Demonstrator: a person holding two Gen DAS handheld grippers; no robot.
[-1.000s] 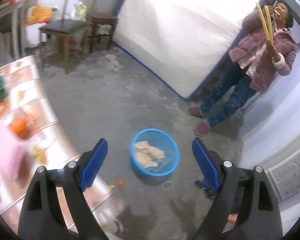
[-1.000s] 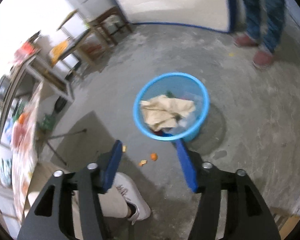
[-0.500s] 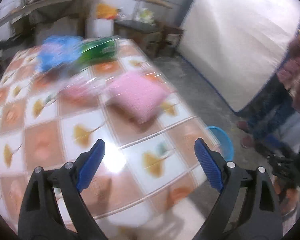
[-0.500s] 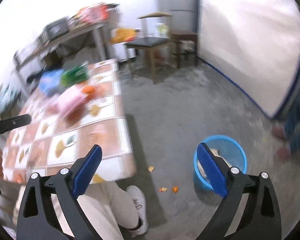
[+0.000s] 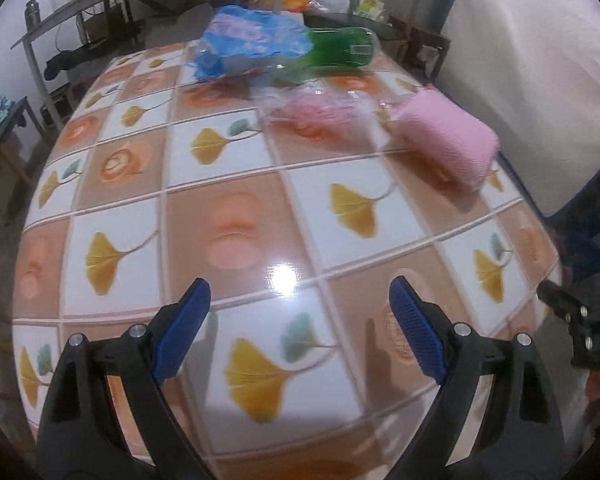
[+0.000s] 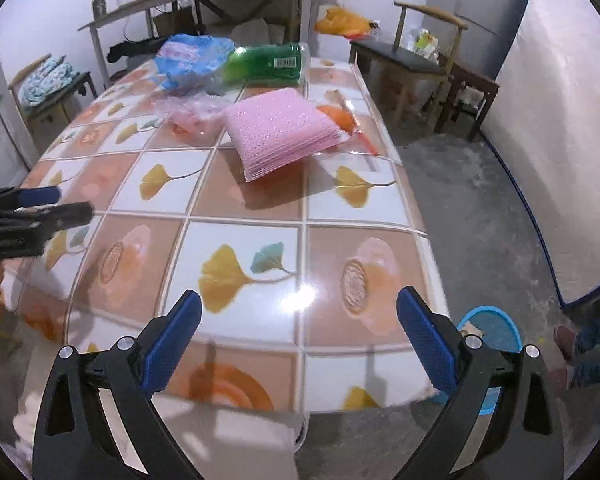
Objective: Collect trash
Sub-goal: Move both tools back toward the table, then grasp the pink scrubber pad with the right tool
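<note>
Both grippers empty and wide open: right gripper (image 6: pixel 298 332) spread to its full width, having just finished opening with nothing between the blue pads; left gripper (image 5: pixel 300 324) likewise gaping over the near end of the table (image 5: pixel 236 240).

Trash all at the far end of the table: pink sponge pack (image 6: pixel 278 132) nearest, clear crinkled wrapper (image 6: pixel 196 114) just beside it on its left, orange scrap (image 6: pixel 340 118) touching its right side, blue plastic bag (image 6: pixel 192 58) and green packet (image 6: pixel 266 64) beyond. Blue bin (image 6: pixel 490 328) on the concrete floor off the table's right corner, something pale already inside.

Judged best: go for the pink pack first with the right gripper, coming in low and level, pads across its short sides. Pinch gently, enough to dent the soft pad without squeezing it out. For the film wrapper, scoop a bunched fold rather than a flat edge.

Glossy oilcloth with a tiled leaf print, so likely slippery; pack cushion-shaped, knobbly, sealed in shiny film; bags limp and crumpled.
</note>
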